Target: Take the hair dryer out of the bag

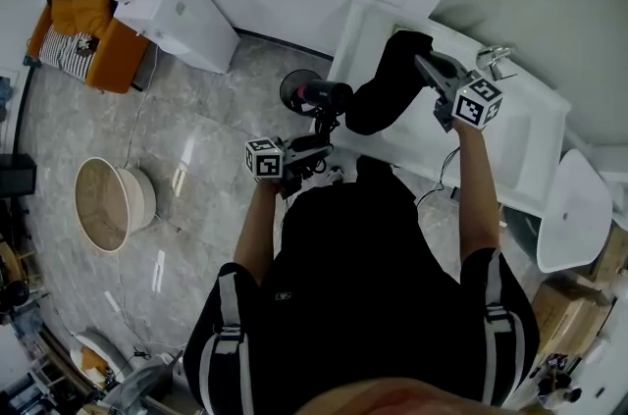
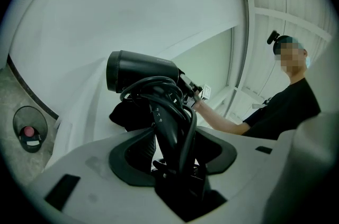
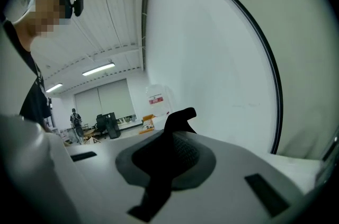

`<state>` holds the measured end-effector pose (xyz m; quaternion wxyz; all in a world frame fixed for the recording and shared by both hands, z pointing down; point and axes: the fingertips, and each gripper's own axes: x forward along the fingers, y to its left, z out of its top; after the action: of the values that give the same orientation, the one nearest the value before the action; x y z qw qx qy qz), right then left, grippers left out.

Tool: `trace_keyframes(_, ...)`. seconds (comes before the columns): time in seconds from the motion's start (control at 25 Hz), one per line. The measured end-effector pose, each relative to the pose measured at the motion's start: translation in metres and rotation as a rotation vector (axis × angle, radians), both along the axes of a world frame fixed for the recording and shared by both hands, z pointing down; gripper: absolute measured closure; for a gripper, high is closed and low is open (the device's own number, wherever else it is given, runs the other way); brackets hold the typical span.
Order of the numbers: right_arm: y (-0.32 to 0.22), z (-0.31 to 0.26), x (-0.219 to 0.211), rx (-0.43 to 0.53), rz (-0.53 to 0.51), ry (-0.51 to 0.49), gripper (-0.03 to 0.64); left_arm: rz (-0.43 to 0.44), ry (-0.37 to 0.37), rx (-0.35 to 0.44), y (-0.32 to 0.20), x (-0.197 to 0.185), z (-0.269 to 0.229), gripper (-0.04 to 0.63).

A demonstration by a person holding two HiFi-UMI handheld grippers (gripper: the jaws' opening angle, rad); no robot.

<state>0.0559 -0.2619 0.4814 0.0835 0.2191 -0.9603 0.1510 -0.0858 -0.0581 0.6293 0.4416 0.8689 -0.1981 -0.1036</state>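
As the hair dryer appeared clear of the black bag, close beside it over the floor at the edge of the white surface, the left tongs were clenched on its handle. Its cord was looped round that handle between the jaws. The right tongs gripped a fold of the bag's cloth, holding it above the surface. The likely trouble was that the barrel, well beyond the grip, might swivel or slip, or a cord loop might snag the bag.
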Motion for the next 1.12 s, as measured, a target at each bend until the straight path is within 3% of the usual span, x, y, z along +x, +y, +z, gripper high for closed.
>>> trace_keyframes(0.36, 0.053, 0.065, -0.027, -0.116, -0.045, 0.004, 0.545, -0.045, 0.014, 0.034, -0.018, -0.014, -0.011, 0.397)
trace_keyframes(0.84, 0.098, 0.101, -0.041, -0.159, -0.105, 0.066, 0.545, -0.037, 0.031, 0.036, -0.025, -0.013, -0.02, 0.397)
trace_keyframes(1.12, 0.098, 0.11, -0.042, -0.168, -0.116, 0.09, 0.546, -0.024, 0.032, 0.034, -0.032, -0.012, -0.016, 0.397)
